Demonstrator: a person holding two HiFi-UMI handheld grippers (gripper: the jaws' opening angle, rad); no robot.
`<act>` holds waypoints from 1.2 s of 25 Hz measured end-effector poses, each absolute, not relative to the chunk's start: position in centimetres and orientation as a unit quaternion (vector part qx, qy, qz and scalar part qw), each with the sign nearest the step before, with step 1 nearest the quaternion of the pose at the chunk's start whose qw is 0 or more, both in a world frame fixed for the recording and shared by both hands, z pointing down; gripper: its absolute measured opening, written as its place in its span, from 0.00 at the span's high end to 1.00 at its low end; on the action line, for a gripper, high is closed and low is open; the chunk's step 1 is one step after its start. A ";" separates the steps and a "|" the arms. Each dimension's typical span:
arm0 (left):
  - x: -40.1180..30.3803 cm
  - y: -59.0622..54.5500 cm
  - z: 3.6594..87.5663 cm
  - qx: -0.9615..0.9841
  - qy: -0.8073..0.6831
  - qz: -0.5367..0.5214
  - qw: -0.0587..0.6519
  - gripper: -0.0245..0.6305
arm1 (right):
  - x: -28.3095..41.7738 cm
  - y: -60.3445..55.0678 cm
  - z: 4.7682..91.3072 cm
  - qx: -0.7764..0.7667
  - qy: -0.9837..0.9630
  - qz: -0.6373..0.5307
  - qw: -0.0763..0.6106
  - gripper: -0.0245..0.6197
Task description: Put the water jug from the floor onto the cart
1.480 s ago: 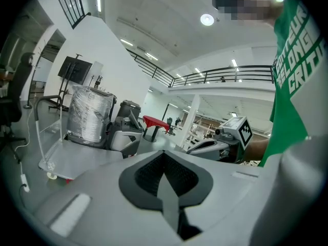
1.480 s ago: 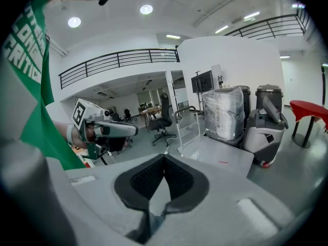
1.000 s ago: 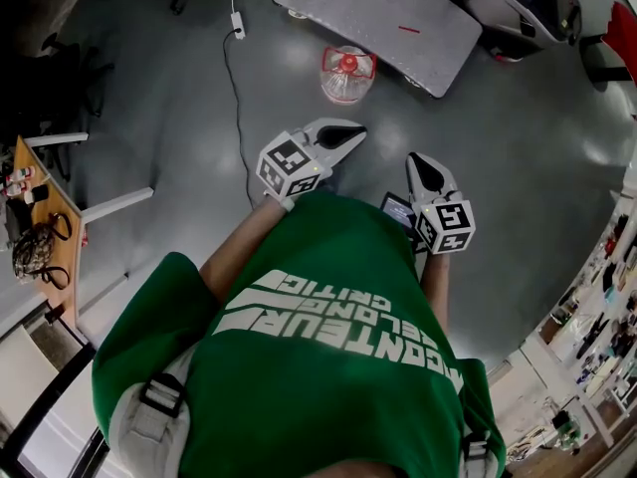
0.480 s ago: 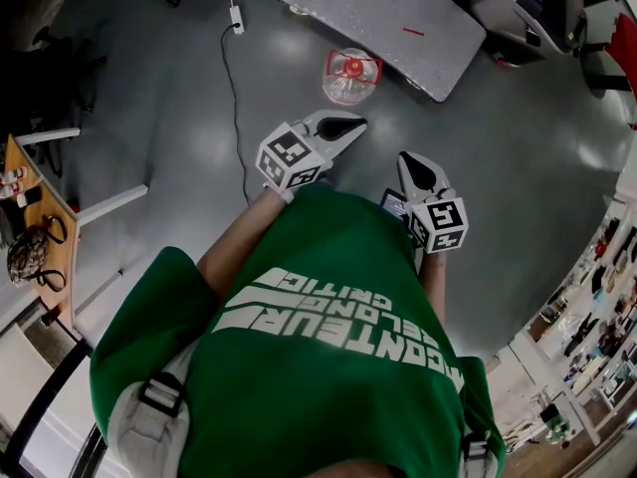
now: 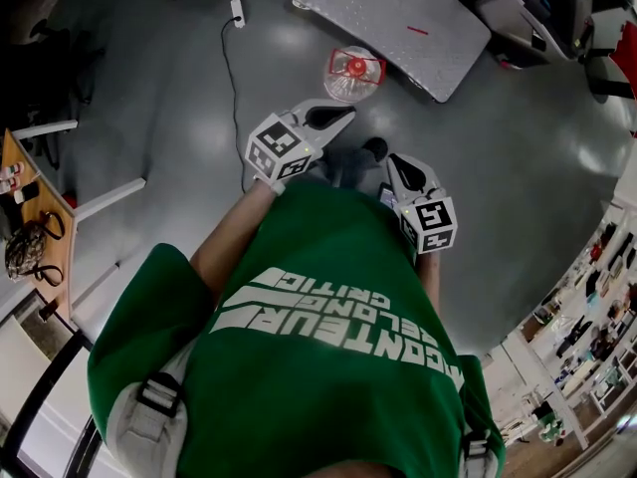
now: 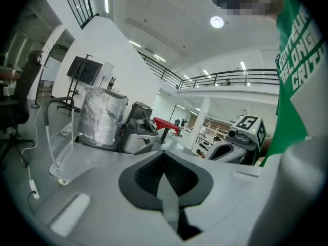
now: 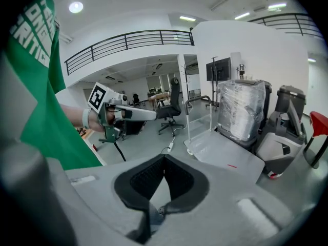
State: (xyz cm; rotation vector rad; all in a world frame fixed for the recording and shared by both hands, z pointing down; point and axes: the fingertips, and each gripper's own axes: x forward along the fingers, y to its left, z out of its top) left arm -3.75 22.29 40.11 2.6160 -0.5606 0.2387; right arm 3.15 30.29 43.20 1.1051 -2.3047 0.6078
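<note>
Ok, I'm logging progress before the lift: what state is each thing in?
water jug: upright on the floor beside the cart, red cap on.
cart: flat deck, no jug on it yet.
left claw: shut, empty.
right claw: shut, empty.
</note>
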 end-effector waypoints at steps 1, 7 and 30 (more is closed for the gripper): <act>-3.5 22.2 40.4 0.948 -0.205 0.091 0.226 0.94 | 3.3 30.0 43.3 0.404 -0.850 0.224 0.253 0.97; -1.8 20.1 40.4 0.943 -0.233 0.093 0.217 0.94 | 5.0 26.2 44.0 0.379 -0.865 0.215 0.248 0.97; 8.2 12.8 41.3 0.926 -0.269 0.149 0.218 0.94 | 19.2 14.7 45.2 0.380 -0.868 0.237 0.213 0.97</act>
